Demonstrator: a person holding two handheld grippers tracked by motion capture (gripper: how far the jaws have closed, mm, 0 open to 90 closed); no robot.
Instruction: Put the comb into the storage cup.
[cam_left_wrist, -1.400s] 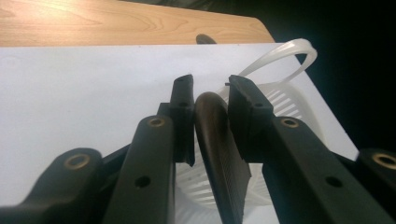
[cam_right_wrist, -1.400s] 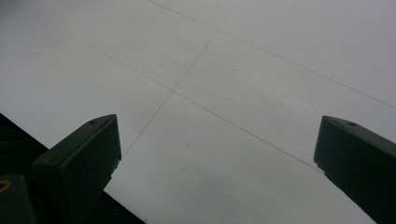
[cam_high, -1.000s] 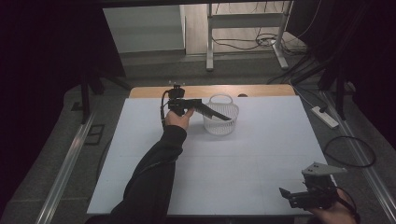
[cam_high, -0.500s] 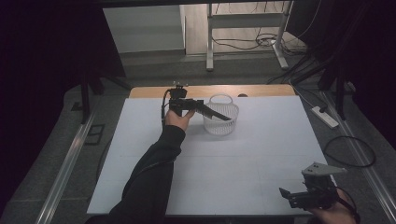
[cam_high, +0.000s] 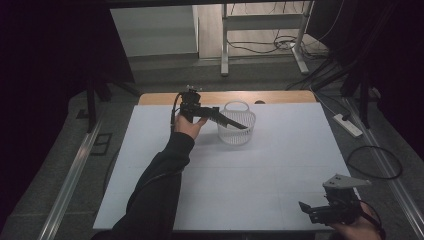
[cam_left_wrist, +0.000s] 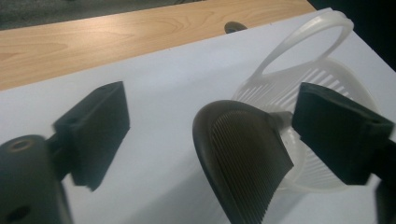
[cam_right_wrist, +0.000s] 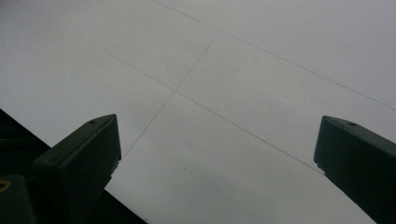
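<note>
A black comb (cam_left_wrist: 243, 158) sits between the jaws of my left gripper (cam_left_wrist: 217, 100), its rounded end towards a white slotted plastic basket (cam_left_wrist: 289, 88). The jaws stand wide apart and neither pad touches the comb. In the high view my left gripper (cam_high: 237, 123) reaches from the left over the rim of the basket (cam_high: 235, 140) at the back middle of the table. My right gripper (cam_high: 303, 207) hovers at the front right corner. It is open over bare white sheet, with nothing between the jaws of the right gripper (cam_right_wrist: 217, 140).
A white sheet (cam_high: 250, 180) covers the table, with a bare wooden strip (cam_high: 280, 96) along the far edge. A small dark spot (cam_high: 258, 102) lies on the wood behind the basket. Cables and a power strip (cam_high: 348, 125) lie on the floor to the right.
</note>
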